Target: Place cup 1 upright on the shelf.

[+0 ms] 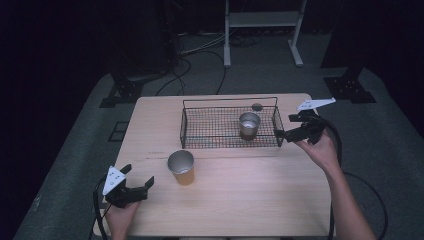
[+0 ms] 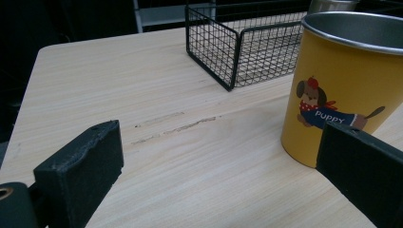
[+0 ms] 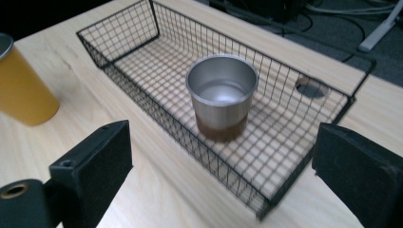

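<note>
Light: dim room; my table (image 1: 235, 190) is the one lit patch, brightest at centre.
Surround: floor black toward 9 and 3 o'clock.
Glare: soft sheen inside steel cup (image 3: 222, 90).
Focus: my near jaws slightly soft.

Left gripper (image 1: 136, 176): low at near-left, hand (image 1: 121, 215) under it, jaws wide apart, nothing between them. Right gripper (image 1: 281, 134): held up at far right, forearm (image 1: 350, 210) stretched forward, jaws pointing left, spread, nothing between the pads.
</note>
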{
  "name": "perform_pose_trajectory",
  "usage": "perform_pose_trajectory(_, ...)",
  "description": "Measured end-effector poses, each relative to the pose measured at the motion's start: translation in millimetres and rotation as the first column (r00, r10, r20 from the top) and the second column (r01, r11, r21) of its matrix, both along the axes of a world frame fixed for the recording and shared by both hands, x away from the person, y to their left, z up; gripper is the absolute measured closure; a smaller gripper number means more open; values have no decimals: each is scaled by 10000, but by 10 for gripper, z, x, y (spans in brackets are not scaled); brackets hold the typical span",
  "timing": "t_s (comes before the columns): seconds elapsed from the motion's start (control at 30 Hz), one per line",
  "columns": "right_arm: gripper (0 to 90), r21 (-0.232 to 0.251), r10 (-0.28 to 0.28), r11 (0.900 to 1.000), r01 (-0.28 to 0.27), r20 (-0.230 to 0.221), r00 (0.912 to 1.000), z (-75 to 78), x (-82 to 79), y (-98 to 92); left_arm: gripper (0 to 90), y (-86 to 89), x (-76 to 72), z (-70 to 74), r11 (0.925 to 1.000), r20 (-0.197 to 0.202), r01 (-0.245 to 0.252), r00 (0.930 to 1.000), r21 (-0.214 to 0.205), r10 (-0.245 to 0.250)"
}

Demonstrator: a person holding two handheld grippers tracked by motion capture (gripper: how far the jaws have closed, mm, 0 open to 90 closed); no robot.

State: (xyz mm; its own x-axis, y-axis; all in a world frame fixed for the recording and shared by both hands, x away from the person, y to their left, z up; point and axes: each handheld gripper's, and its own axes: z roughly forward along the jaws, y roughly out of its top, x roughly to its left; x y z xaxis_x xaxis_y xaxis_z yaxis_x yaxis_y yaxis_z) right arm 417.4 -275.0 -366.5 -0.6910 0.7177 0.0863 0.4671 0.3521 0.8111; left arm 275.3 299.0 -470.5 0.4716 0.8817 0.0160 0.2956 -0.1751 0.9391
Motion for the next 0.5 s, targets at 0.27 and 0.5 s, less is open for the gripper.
perform_pose_trajectory(0.27, 54, 217, -225, 9995, 223, 50, 9997, -64, -238, -203, 9, 15, 2, -12, 10000, 13, 18, 10000, -89, -17)
perform_pose_trajectory(0.5, 57, 301, -453, 9985, 454, -27, 9990, -190, -394, -332, 9, 37, -17, -4, 9999, 87, 20, 10000, -131, -18)
